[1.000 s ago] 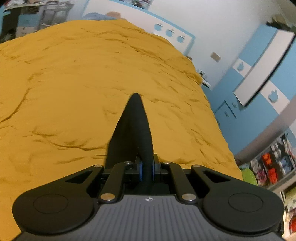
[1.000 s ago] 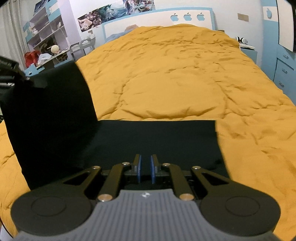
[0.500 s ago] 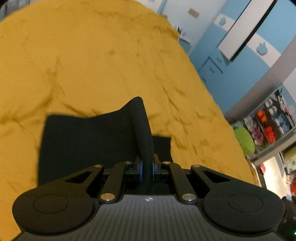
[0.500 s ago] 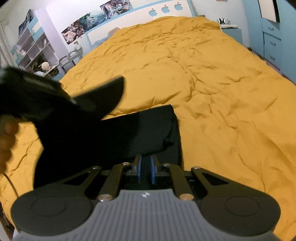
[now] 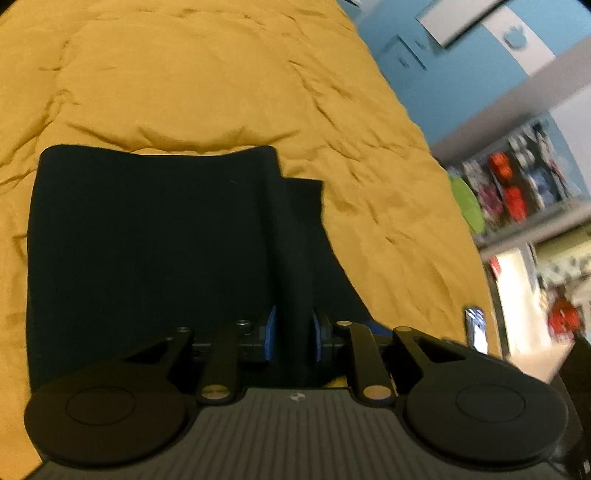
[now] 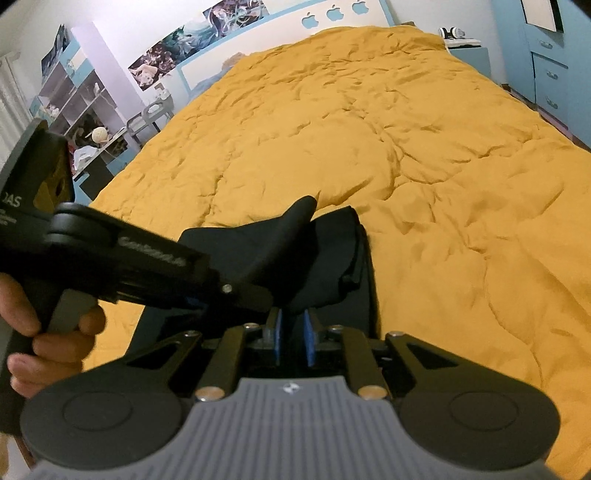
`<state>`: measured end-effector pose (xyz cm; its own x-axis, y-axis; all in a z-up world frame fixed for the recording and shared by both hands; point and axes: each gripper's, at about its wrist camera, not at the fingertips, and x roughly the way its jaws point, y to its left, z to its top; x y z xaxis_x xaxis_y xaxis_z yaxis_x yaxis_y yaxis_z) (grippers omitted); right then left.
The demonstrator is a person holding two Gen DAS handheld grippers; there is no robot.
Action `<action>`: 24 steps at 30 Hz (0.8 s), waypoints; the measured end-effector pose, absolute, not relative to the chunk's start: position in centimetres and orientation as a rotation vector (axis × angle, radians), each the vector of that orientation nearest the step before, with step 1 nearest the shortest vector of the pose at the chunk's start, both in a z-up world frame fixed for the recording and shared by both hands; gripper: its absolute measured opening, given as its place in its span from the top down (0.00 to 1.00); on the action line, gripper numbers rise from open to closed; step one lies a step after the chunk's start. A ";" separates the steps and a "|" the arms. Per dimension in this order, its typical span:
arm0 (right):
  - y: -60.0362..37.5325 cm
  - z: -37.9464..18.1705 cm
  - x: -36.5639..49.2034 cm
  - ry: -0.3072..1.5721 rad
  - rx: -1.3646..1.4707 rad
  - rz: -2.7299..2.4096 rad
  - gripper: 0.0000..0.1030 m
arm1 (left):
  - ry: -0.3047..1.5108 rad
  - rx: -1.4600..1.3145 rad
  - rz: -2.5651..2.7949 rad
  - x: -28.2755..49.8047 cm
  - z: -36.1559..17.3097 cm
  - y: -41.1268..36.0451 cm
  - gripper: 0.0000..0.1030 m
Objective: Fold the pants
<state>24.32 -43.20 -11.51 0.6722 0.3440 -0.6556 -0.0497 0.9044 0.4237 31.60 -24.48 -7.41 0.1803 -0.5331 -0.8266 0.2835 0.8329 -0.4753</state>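
Observation:
Black pants (image 5: pixel 147 229) lie folded on the yellow bedspread (image 5: pixel 203 81). My left gripper (image 5: pixel 291 332) is shut on a raised ridge of the pants' right edge, low over the folded stack. In the right wrist view the pants (image 6: pixel 325 258) lie just ahead, and my right gripper (image 6: pixel 292 332) is shut on the near edge of the black cloth. The left gripper (image 6: pixel 207 295) crosses in from the left in that view, held by a hand (image 6: pixel 48 339), carrying a flap of cloth over the stack.
The yellow bedspread (image 6: pixel 406 147) stretches far ahead. Blue drawers (image 6: pixel 550 74) stand at the right, shelves (image 6: pixel 74 107) at the left, a headboard (image 6: pixel 332 18) at the back. The bed's right edge and a toy shelf (image 5: pixel 517 184) show in the left wrist view.
My left gripper has swung the held cloth across and down onto the rest of the pants near my right gripper. The pants now lie as a shorter, thicker stack.

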 end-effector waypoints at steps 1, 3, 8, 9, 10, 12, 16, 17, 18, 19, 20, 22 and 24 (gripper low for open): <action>-43.4 -11.4 24.5 0.810 0.408 0.234 0.90 | 1.271 -0.236 -0.608 31.6 -7.0 -24.1 0.78; -43.9 -11.2 24.9 0.814 0.450 0.240 0.86 | 1.268 -0.220 -0.664 31.5 -5.9 -23.4 0.70; -43.7 -11.1 26.7 0.833 0.485 0.253 0.72 | 1.200 -0.046 -0.632 31.2 -3.9 -21.1 0.68; -43.6 -11.2 27.2 0.838 0.502 0.255 0.72 | 1.176 -0.006 -0.604 31.2 -3.7 -20.6 0.68; -43.6 -11.5 27.7 0.844 0.515 0.250 0.72 | 1.149 0.031 -0.577 31.1 -3.6 -19.9 0.68; -43.6 -12.2 29.0 0.865 0.533 0.235 0.72 | 1.109 0.082 -0.539 31.1 -3.6 -18.7 0.68; -43.9 -14.1 31.1 0.928 0.575 0.226 0.71 | 1.096 0.117 -0.500 31.1 -4.2 -16.8 0.68; -43.9 -14.4 31.5 0.941 0.593 0.230 0.74 | 1.096 0.120 -0.496 31.2 -4.3 -16.5 0.68; -44.0 -14.6 31.7 0.949 0.606 0.235 0.80 | 1.095 0.121 -0.493 31.0 -4.5 -16.3 0.68; -43.9 -14.6 31.8 0.952 0.609 0.247 0.91 | 1.095 0.118 -0.491 31.1 -4.4 -16.2 0.68; -43.7 -14.4 31.9 0.949 0.603 0.252 0.93 | 1.094 0.112 -0.490 31.1 -4.6 -15.9 0.68; -43.4 -13.8 31.9 0.943 0.576 0.260 0.96 | 1.094 0.098 -0.481 31.4 -4.9 -15.6 0.68; -43.1 -12.7 31.9 0.932 0.546 0.274 0.97 | 1.087 0.077 -0.475 31.6 -5.0 -14.9 0.68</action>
<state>31.90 -43.09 -12.70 0.5750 0.4503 -0.6831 0.0084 0.8316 0.5553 31.60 -14.91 -4.99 0.3753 -0.3334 -0.8649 0.4079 0.8973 -0.1689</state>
